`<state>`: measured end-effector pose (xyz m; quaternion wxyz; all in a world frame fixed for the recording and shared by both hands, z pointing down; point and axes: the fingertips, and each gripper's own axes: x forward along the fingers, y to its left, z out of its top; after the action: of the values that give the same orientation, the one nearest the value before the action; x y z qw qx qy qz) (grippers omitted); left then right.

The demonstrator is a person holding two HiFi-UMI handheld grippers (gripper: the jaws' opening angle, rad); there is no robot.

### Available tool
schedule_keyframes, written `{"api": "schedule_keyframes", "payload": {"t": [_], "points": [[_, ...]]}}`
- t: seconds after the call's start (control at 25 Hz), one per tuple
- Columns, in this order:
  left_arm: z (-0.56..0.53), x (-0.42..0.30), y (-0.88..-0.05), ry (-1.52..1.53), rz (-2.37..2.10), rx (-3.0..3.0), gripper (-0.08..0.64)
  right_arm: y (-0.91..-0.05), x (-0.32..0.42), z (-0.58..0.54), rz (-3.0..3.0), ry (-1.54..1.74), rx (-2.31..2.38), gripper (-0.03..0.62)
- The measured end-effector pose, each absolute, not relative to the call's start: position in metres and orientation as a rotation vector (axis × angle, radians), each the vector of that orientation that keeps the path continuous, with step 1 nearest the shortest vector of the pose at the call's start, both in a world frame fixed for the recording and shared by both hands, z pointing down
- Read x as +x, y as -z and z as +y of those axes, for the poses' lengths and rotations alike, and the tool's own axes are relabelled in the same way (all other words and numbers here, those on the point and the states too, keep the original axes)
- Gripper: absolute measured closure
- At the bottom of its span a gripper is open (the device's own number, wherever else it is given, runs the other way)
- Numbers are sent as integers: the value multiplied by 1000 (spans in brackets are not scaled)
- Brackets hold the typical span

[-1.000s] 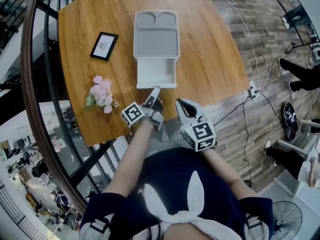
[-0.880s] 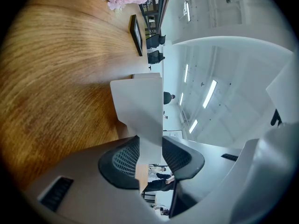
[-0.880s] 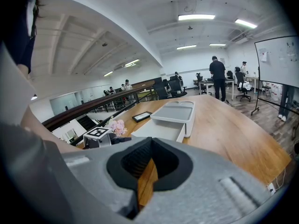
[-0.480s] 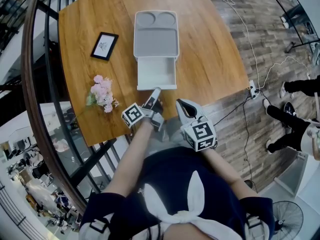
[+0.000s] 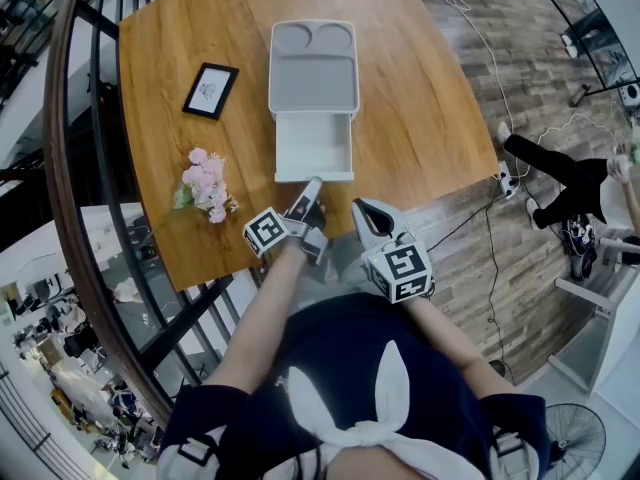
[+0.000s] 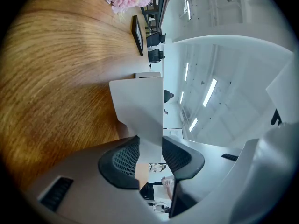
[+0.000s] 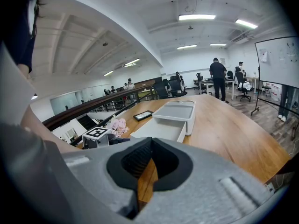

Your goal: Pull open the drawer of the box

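Wood-grain table (image 5: 420, 98) across the upper half of the head view. At upper centre on it: pale grey box (image 5: 313, 68), top moulded with two round hollows at the far end. Drawer (image 5: 313, 146) out of the box's near face, standing open toward the lower edge of the frame, white inside. Left gripper (image 5: 311, 182) just below centre, tips at the drawer's front panel near its middle. In the left gripper view, panel edge between the two dark ribbed pads (image 6: 122, 157), both pads against it: pinching the drawer front, jaws held partly apart by its thickness. Marker cube (image 5: 265, 230) to the lower left of that gripper. Right gripper (image 5: 358, 206) just right of the left one, at the table's near edge, apart from the drawer and touching nothing. In the right gripper view, pads meeting at the tips, pressed together on nothing, only a sliver of table wood showing below the contact. Second marker cube to its lower right. Left of the box: black-framed picture (image 5: 210, 91), lying flat. Lower left of the drawer: bunch of pink flowers (image 5: 205, 188), near the table edge. Dark curved railing (image 5: 62, 168) down the left side of the frame. Plank floor (image 5: 470, 28) on the right.
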<state>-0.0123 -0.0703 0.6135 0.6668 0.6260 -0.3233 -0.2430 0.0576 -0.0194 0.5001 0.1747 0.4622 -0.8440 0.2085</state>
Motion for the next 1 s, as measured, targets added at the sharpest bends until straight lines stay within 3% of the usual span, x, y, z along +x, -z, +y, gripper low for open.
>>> {"api": "schedule_keyframes", "payload": {"t": [1.0], "points": [[-56, -14, -616, 525, -710, 1412, 396, -502, 51, -14, -2385, -592, 1328, 594]]}}
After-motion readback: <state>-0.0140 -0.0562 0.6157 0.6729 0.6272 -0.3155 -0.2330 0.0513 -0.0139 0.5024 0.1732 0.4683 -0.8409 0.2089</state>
